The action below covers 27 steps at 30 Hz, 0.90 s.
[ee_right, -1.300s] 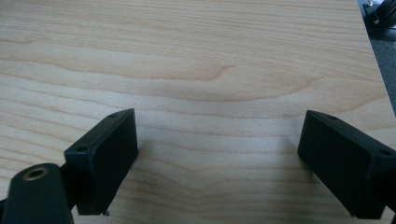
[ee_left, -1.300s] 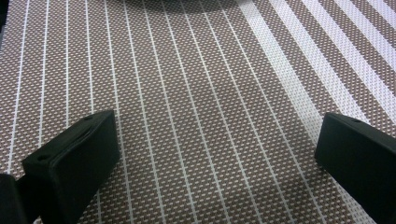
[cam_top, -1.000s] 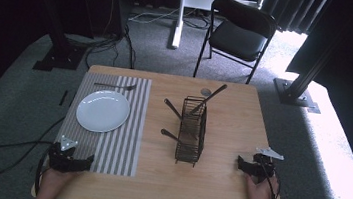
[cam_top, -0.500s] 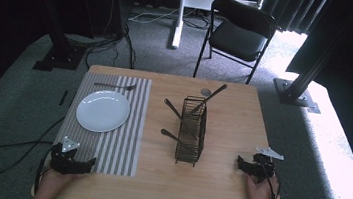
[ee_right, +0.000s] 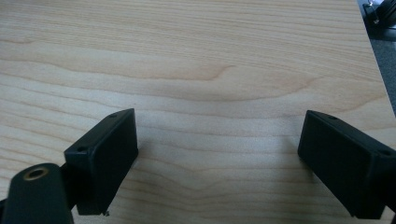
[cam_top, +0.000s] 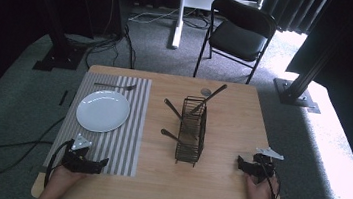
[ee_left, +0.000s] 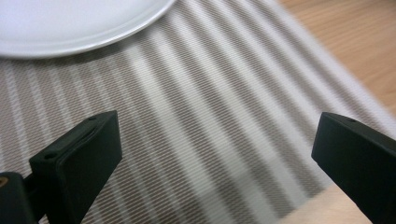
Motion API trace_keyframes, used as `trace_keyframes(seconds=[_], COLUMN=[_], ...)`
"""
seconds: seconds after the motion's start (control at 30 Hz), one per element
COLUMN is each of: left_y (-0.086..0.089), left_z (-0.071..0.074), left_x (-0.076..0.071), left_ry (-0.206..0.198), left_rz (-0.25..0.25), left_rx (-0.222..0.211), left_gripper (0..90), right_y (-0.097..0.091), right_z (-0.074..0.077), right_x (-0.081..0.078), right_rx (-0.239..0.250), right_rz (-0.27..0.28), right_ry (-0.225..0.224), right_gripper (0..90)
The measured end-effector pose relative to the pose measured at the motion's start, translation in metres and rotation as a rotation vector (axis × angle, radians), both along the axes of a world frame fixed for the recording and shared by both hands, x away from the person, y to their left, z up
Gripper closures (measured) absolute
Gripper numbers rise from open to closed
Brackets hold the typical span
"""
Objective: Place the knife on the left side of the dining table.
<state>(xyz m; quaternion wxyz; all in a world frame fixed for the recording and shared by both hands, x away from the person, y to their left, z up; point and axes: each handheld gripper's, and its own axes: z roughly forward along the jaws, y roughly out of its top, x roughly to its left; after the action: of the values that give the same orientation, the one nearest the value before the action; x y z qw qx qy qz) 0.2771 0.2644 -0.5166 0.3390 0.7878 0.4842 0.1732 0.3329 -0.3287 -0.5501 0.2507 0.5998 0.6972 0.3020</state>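
Both grippers are parked at the near edge of the wooden table, one in each hand. The left gripper sits over the near end of the striped placemat, and in the left gripper view its jaws stand wide apart with nothing between them but placemat stripes and a sliver of bare wood at the corner. The white plate is just ahead of it on the same mat; its rim curves across the top of that view.

The right gripper is over on the near right side of the table, well apart from everything else. Its jaws are spread wide too — the right gripper view has plain wood grain between them, holding nothing.

In the middle stands a black wire caddy, upright, with a few dark-handled utensils poking out at angles. A fork lies across the far end of the placemat, just beyond the plate. Behind the table there's a black folding chair on the grey carpet.
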Motion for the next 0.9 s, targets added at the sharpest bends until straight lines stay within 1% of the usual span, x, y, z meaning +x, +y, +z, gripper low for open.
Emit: trace_keyframes(seconds=[0.07,0.1,0.13,0.17,0.2,0.23,0.27,0.3,0.33,0.37,0.4,0.43,0.5,0.53,0.57,0.6,0.63,0.67,0.7,0.73,0.77,0.83,0.87,0.9], left_y=[-0.005,-0.007,-0.009,-0.009,-0.013,-0.013,-0.018,-0.018,-0.023,-0.025,-0.028,-0.030,-0.032,-0.036,-0.036,-0.039,-0.041,-0.043,-0.045,-0.047,-0.051,-0.053,-0.058,-0.058], left_z=[0.004,0.006,0.008,0.008,0.013,0.013,0.017,0.017,0.020,0.022,0.024,0.025,0.027,0.031,0.031,0.035,0.037,0.039,0.041,0.043,0.046,0.047,0.051,0.051], left_x=[0.001,0.001,0.001,0.001,0.001,0.001,0.001,0.001,0.001,0.001,0.001,0.001,0.001,0.001,0.001,0.000,0.000,0.000,0.000,0.000,0.000,-0.001,-0.001,-0.001], left_ry=[-0.002,-0.011,-0.009,-0.009,-0.018,-0.018,-0.029,-0.029,-0.031,-0.038,-0.036,-0.044,-0.045,-0.057,-0.057,-0.064,-0.072,-0.071,-0.082,-0.085,-0.089,-0.094,-0.100,-0.100], left_rz=[-0.021,-0.023,-0.036,-0.036,-0.048,-0.048,-0.061,-0.061,-0.082,-0.084,-0.099,-0.103,-0.111,-0.120,-0.120,-0.137,-0.140,-0.153,-0.152,-0.161,-0.177,-0.178,-0.200,-0.200], left_rx=[-0.005,-0.003,-0.003,-0.003,-0.013,-0.013,-0.007,-0.007,-0.015,-0.014,-0.018,-0.012,-0.010,-0.019,-0.019,-0.032,-0.034,-0.039,-0.039,-0.031,-0.031,-0.033,-0.028,-0.028], left_gripper=[1.8,1.8,1.8,1.8,1.8,1.8,1.8,1.8,1.8,1.8,1.8,1.8,1.8,1.8,1.8,1.9,1.8,1.8,1.8,1.9,1.9,1.9,1.9,1.9], right_y=[0.000,0.000,0.000,0.000,0.000,0.000,0.000,0.000,0.000,0.000,0.000,0.000,0.000,0.000,0.000,0.000,0.000,0.000,0.000,0.000,0.000,0.000,0.000,0.000], right_z=[0.000,0.000,0.000,0.000,0.000,0.000,0.000,0.000,0.000,0.000,0.000,0.000,0.000,0.000,0.000,0.000,0.000,0.000,0.000,0.000,0.000,0.000,0.000,0.000], right_x=[0.000,0.000,0.000,0.000,0.000,0.000,0.000,0.000,0.000,0.000,0.000,0.000,0.000,0.000,0.000,0.000,0.000,0.000,0.000,0.000,0.000,0.000,0.000,0.000], right_rx=[0.000,0.000,0.000,0.000,0.000,0.000,0.000,0.000,0.000,0.000,0.000,0.000,0.000,0.000,0.000,0.000,0.000,0.000,0.000,0.000,0.000,0.000,0.000,0.000], right_rz=[0.000,0.000,0.000,0.000,0.000,0.000,0.000,0.000,0.000,0.000,0.000,0.000,0.000,0.000,0.000,0.000,0.000,0.000,0.000,0.000,0.000,0.000,0.000,0.000], right_ry=[0.000,0.000,0.000,0.000,0.000,0.000,0.000,0.000,0.000,0.000,0.000,0.000,0.000,0.000,0.000,0.000,0.000,0.000,0.000,0.000,0.000,0.000,0.000,0.000], right_gripper=[11.4,11.5,11.4,11.4,11.5,11.5,11.4,11.4,11.5,11.4,11.4,11.5,11.4,11.4,11.4,11.5,11.5,11.5,11.5,11.5,11.5,11.5,11.5,11.5])
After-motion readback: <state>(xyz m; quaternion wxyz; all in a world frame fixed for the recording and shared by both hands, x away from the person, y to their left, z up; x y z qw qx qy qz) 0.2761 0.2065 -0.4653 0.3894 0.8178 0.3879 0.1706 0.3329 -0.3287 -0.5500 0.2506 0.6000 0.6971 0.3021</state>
